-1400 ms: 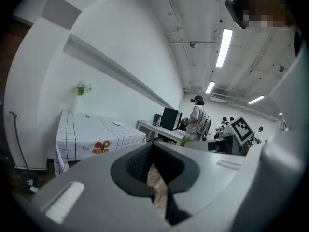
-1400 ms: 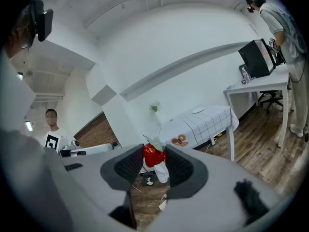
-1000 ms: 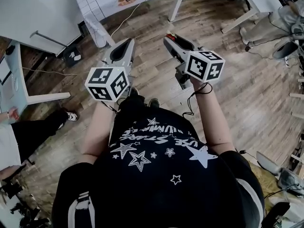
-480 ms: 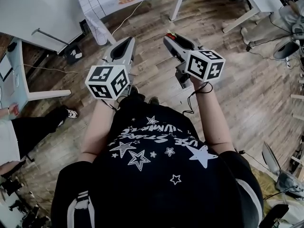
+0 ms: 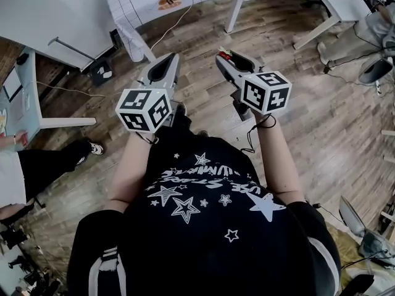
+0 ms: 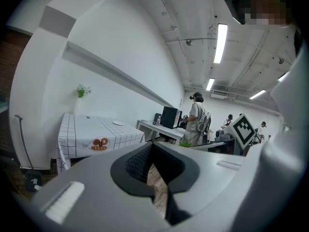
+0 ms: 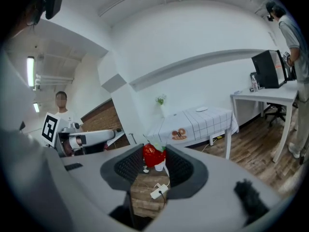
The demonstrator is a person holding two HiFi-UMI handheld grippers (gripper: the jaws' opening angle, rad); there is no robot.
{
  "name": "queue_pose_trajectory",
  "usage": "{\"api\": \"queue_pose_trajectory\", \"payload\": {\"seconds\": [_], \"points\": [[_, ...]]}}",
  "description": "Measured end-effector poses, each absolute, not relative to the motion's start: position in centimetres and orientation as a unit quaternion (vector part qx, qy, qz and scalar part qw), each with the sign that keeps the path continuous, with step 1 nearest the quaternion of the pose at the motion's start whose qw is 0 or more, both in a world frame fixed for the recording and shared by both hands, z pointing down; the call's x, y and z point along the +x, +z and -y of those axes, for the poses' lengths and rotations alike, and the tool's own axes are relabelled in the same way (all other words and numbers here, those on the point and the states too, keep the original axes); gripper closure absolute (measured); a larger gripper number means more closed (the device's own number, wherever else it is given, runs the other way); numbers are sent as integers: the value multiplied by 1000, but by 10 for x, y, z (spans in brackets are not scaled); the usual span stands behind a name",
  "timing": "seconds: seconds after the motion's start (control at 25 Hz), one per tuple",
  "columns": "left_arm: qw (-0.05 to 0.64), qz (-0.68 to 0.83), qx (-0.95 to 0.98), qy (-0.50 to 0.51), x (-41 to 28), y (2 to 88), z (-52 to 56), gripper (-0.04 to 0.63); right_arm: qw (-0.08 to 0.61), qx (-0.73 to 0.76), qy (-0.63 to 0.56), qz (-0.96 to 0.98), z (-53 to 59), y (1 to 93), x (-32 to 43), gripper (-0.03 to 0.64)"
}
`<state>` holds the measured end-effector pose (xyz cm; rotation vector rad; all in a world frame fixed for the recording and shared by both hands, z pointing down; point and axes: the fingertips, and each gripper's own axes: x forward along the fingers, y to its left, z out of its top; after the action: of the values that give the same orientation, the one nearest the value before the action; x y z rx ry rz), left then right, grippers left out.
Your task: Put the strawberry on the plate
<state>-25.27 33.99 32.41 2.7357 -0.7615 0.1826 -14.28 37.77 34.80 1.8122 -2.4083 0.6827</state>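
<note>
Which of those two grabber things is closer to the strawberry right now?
Right. The right gripper has the strawberry clamped between its jaws. The left gripper holds nothing and sits off to the side, apart from the strawberry.

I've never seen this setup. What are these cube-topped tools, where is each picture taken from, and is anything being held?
A person holds two hand tools, each ending in a two-finger claw. The patterned cubes are part of the tools. One picture looks down from the person's head; the other two each look along one claw. The right claw grips a red strawberry. The left claw is closed and empty. Ahead is a table with a checked cloth, and what looks like a small white plate lies on it.
</note>
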Motion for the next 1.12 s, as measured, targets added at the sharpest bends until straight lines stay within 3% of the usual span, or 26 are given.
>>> {"api": "queue_pose_trajectory", "payload": {"seconds": [0.52, 1.12], "points": [[146, 253, 954, 62, -239, 330, -316, 586, 9, 603, 244, 759, -367, 362, -123, 465], [166, 244, 954, 46, -202, 337, -177, 586, 24, 621, 259, 739, -244, 371, -75, 465]]}}
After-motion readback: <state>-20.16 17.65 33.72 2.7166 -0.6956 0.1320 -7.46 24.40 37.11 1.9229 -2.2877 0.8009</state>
